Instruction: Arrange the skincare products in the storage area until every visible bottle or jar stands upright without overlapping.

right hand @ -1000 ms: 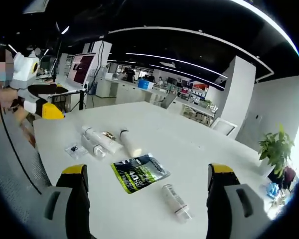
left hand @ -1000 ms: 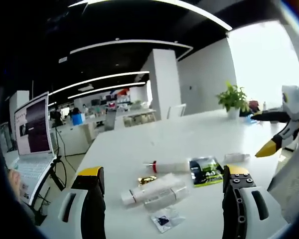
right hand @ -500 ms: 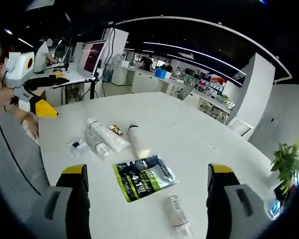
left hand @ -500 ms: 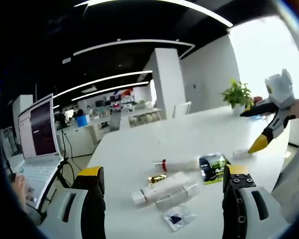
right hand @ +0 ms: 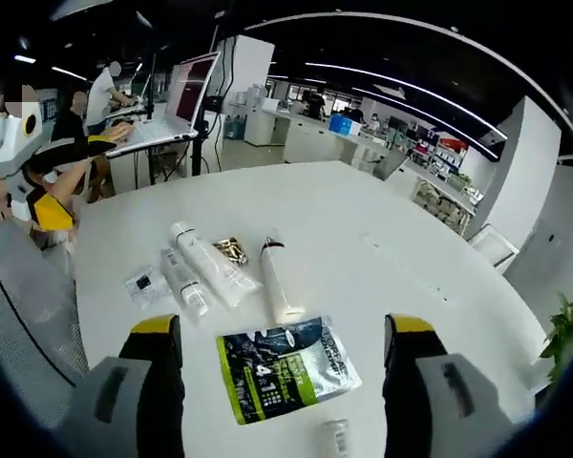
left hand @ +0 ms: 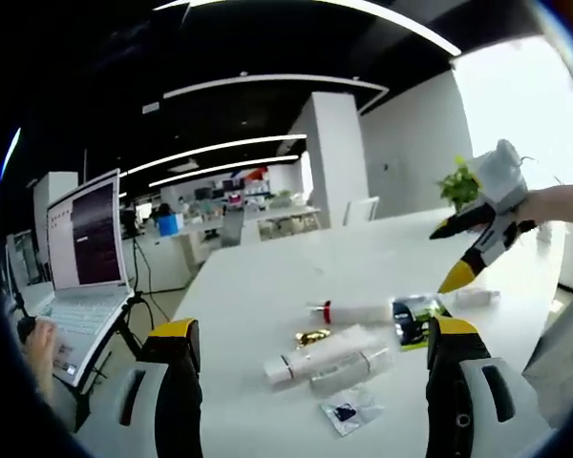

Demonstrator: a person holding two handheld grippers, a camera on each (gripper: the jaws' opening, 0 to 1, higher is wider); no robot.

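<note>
- Since 1.0 s ago, right gripper has advanced over the white table; the green-and-black sachet, formerly ahead of its jaws, now lies between them. In the left gripper view the right gripper's yellow tips have swung from the picture's edge to above the sachet.
- Task items all lie flat, grouped mid-table: two white tubes side by side and touching, a red-collared tube just beside them, a small gold item, a clear packet, and a small bottle near the right gripper view's bottom edge.
- Step in hand (judgement): approach for a first pick. Best to take the red-collared tube, apart from the pair, grip across its body near the cap, and stand it on clear table.
- Left gripper: jaws wide open, empty, held back from the tubes.
- Right gripper: jaws wide open, empty, angled down toward the sachet.
</note>
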